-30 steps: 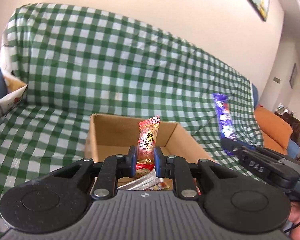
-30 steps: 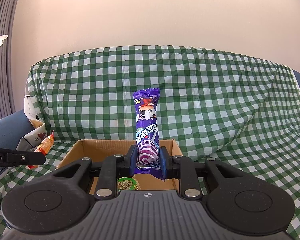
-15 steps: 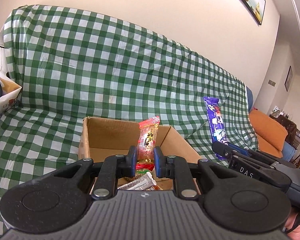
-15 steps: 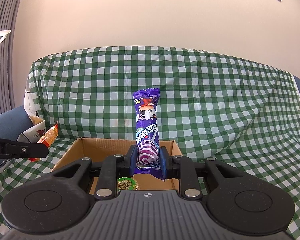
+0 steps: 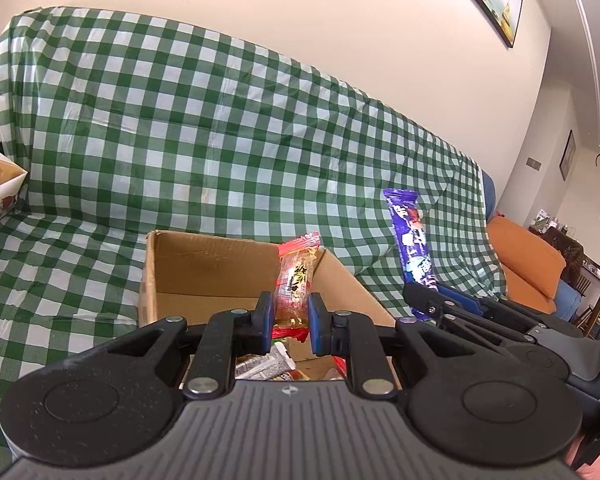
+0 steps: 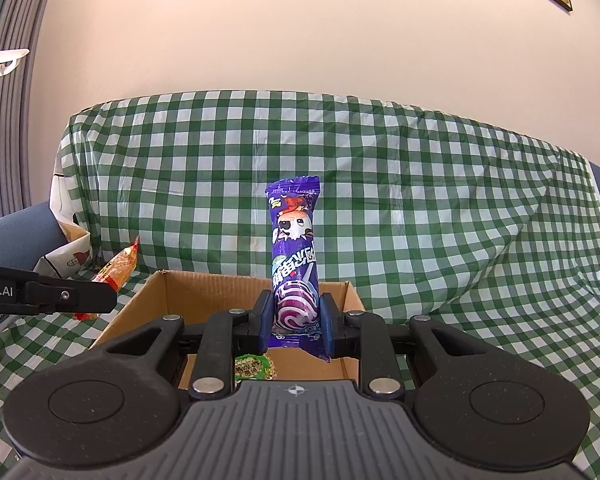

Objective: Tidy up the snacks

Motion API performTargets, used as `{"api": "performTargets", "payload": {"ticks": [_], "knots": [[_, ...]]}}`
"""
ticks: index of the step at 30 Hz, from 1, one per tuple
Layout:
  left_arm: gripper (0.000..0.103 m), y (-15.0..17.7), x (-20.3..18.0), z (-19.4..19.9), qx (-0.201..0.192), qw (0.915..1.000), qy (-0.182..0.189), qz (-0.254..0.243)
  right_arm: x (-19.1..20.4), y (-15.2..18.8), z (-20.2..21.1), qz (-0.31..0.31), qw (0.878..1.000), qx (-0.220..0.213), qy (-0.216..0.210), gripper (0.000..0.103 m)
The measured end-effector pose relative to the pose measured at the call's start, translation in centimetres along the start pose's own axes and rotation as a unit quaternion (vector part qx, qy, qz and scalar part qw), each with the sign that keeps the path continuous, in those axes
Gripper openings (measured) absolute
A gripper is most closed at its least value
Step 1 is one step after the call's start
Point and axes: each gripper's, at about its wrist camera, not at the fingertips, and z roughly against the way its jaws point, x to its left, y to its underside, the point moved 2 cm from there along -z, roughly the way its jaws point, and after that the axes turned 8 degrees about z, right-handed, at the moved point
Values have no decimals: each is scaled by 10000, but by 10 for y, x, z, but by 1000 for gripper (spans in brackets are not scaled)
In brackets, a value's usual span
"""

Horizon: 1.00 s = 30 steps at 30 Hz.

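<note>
We hold our left gripper (image 5: 288,316) clamped on a red-orange snack packet (image 5: 296,280), upright over the cardboard box (image 5: 204,264). Our right gripper (image 6: 295,322) pinches a purple candy wrapper (image 6: 295,256), long axis vertical, just short of the box's near edge; both need only lower and release. Compared with a second ago, the box sits slightly further right in the left view; the grips are unchanged.

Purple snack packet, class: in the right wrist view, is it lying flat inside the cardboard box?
No: the purple snack packet stands upright, clamped in the right gripper above the cardboard box.
</note>
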Motion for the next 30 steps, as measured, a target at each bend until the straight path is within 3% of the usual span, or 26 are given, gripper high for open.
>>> {"api": "performTargets", "payload": {"ticks": [4, 6, 7, 8, 13, 17, 20, 26, 28, 30], "knots": [[21, 2, -4, -5, 183, 9996, 197, 4, -2, 1, -1, 30, 10000, 60, 11, 28], [42, 6, -4, -9, 292, 9993, 222, 16, -3, 2, -3, 21, 9999, 130, -14, 50], [42, 6, -5, -9, 259, 9995, 190, -22, -4, 2, -2, 22, 9999, 121, -12, 65], [42, 6, -5, -8, 234, 9996, 174, -64, -3, 1, -1, 45, 9999, 102, -5, 70], [47, 2, -2, -2, 95, 9998, 160, -47, -7, 0, 0, 14, 9999, 149, 85, 80], [81, 5, -2, 15, -51, 9998, -84, -174, -13, -2, 10, -184, 9995, 242, 127, 98], [85, 11, -8, 36, -173, 9983, -382, -407, -14, 0, 28, -310, 9989, 293, 177, 102], [90, 40, -17, 64, 274, 9991, -331, 12, -5, 10, 74, -521, 9970, 560, 130, 102], [91, 50, -23, 71, 311, 9983, -491, 41, -2, 13, 87, -522, 9971, 555, 86, 102], [103, 59, -26, 76, 364, 9972, -639, 107, 2, 14, 94, -490, 9968, 624, 100, 102]]}}
